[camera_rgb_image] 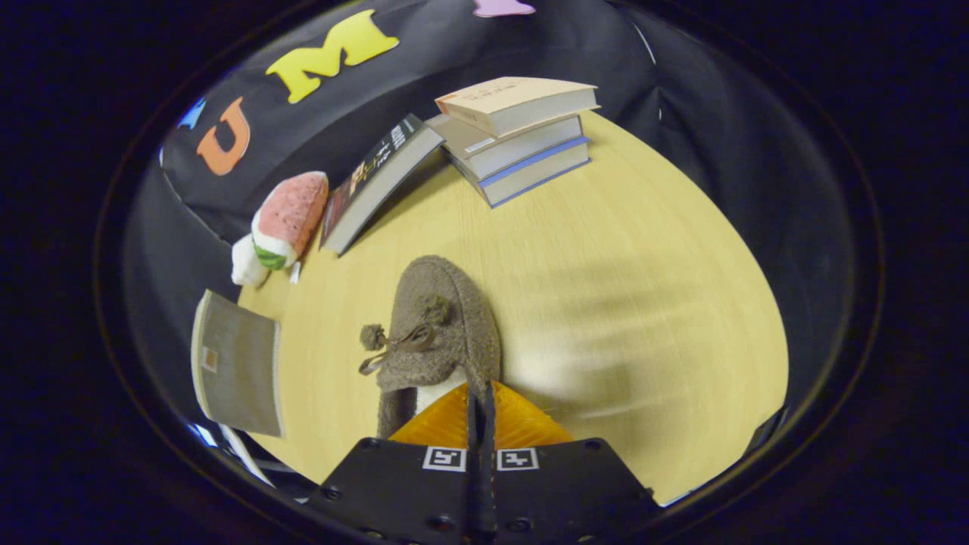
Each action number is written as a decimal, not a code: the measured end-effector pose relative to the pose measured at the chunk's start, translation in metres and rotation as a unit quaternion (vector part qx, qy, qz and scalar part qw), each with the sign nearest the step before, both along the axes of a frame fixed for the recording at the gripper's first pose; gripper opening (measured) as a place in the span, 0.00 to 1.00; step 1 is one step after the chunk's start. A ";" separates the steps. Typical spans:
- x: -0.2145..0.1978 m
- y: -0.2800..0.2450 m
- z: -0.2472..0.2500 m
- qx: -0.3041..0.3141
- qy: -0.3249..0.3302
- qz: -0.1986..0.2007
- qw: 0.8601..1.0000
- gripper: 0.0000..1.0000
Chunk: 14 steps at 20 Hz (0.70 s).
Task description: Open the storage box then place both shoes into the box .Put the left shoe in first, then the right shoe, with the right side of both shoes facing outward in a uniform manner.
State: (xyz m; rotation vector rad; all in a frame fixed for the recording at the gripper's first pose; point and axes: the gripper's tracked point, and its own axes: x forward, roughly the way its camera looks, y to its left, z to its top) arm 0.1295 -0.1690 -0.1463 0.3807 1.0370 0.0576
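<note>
Tool (479, 393) fingers pressed together, seemingly pinching brown slipper (439, 333) rim, wooden table (643, 265).

The gripper (480, 393) hides the shoe's (439, 333) heel, so whether its fingers pinch the collar is unclear. The grey box (236, 365) seems cut off below; the table (651, 318) right of the shoe is blurred.

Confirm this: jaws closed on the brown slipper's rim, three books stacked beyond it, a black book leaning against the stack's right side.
Wrong on one count. In the gripper view the black book leans against the stack's left side, beside the plush toy. The rest holds: the gripper has its jaws closed on the brown slipper's rim, with three stacked books beyond it.
</note>
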 end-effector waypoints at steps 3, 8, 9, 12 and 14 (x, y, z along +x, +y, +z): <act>-0.004 0.015 0.018 0.015 -0.016 -0.007 1.000 0.01; -0.008 0.085 0.082 0.036 -0.070 0.006 0.997 0.00; -0.007 0.103 0.100 0.037 -0.088 0.008 0.995 0.00; -0.006 0.170 0.147 0.055 -0.129 0.021 0.990 0.00; -0.007 0.216 0.173 0.065 -0.147 0.040 0.986 0.00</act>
